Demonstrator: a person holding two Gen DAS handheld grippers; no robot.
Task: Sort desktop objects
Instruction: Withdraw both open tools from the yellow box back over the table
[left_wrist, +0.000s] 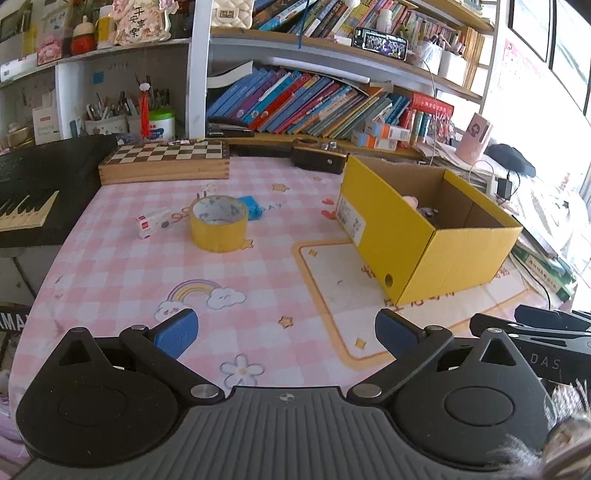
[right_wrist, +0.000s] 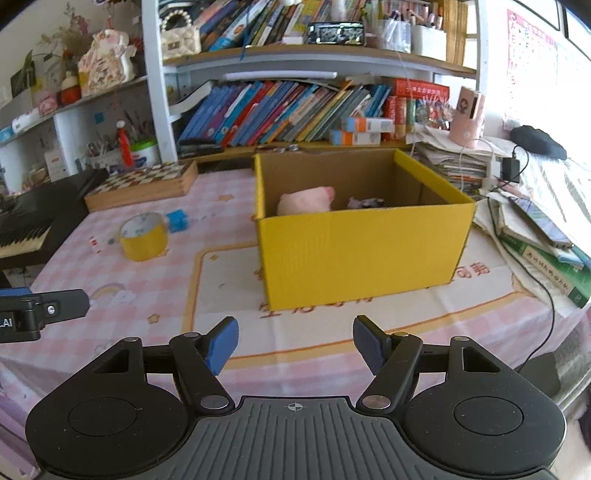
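A yellow tape roll (left_wrist: 218, 228) stands on the pink checked tablecloth, with a blue block (left_wrist: 252, 206) just behind it and a small white and red box (left_wrist: 151, 223) to its left. The roll also shows in the right wrist view (right_wrist: 144, 236), as do the blue block (right_wrist: 177, 220) and the small box (right_wrist: 95, 243). A yellow cardboard box (left_wrist: 417, 236) lies open to the right; in the right wrist view (right_wrist: 354, 254) it holds a pink soft toy (right_wrist: 305, 199) and a small grey thing (right_wrist: 364, 202). My left gripper (left_wrist: 286, 332) is open and empty, near the front edge. My right gripper (right_wrist: 295, 343) is open and empty in front of the box.
A wooden chessboard box (left_wrist: 166, 162) and a black case (left_wrist: 319, 158) sit at the back. A keyboard (left_wrist: 29, 206) lies at the left. Stacked books and papers (right_wrist: 535, 236) with cables crowd the right edge. Bookshelves (right_wrist: 280, 110) rise behind the table.
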